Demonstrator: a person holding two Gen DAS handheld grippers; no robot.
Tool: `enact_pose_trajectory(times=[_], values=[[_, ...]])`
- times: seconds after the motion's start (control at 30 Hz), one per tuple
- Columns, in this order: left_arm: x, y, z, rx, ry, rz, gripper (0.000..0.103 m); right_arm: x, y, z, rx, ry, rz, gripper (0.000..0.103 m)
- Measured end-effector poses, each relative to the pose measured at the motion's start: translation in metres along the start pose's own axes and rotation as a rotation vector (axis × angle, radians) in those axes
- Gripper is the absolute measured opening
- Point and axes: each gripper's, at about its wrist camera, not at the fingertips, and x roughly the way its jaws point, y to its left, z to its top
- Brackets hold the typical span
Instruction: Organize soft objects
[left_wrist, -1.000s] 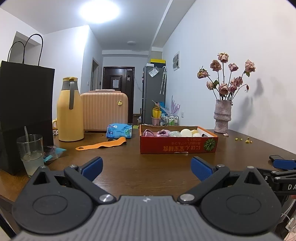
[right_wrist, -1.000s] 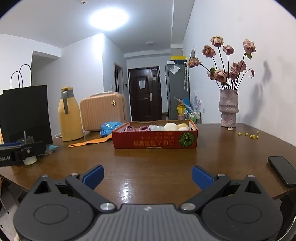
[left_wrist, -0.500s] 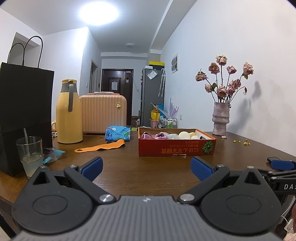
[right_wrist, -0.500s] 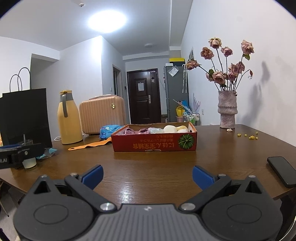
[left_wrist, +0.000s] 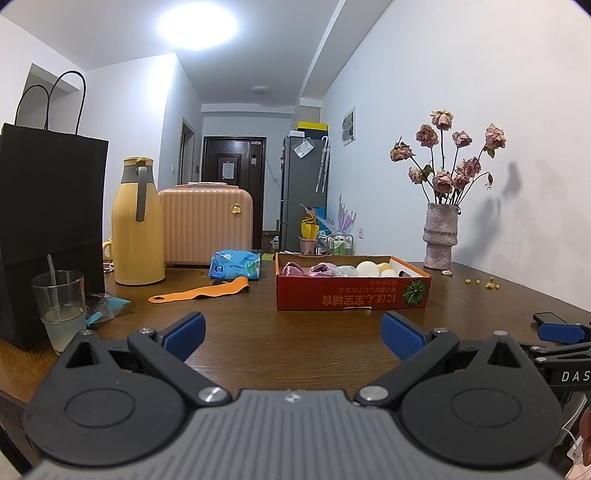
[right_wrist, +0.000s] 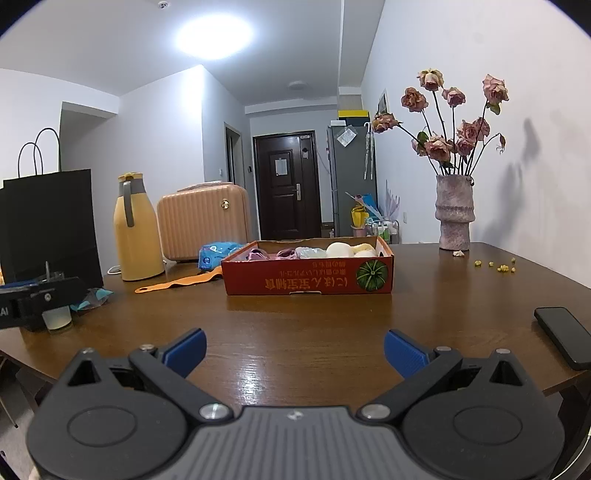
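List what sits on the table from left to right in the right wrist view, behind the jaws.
Black paper bag → yellow thermos jug → peach ribbed case → red cardboard box → vase of dried roses → black phone.

Pink satin pieces (left_wrist: 308, 268), a pale clear-wrapped lump (left_wrist: 345, 270) and cream round balls (left_wrist: 368, 268) lie side by side inside the open red cardboard box (left_wrist: 351, 295) on the bench (left_wrist: 295, 332).

Dark wooden table (right_wrist: 314, 325), red cardboard box (right_wrist: 308, 275), yellow thermos (left_wrist: 137, 225), black phone (right_wrist: 563, 336), stone vase (right_wrist: 453, 214), drinking glass (left_wrist: 62, 306)
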Motion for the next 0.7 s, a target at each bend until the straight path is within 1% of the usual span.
enact_pose_trajectory(times=[0.7], values=[[-0.0009, -0.0007, -0.0002, 0.0, 0.0, -0.002, 0.103, -0.0015, -0.0012, -0.0002, 0.011, -0.011, -0.005, 0.103]])
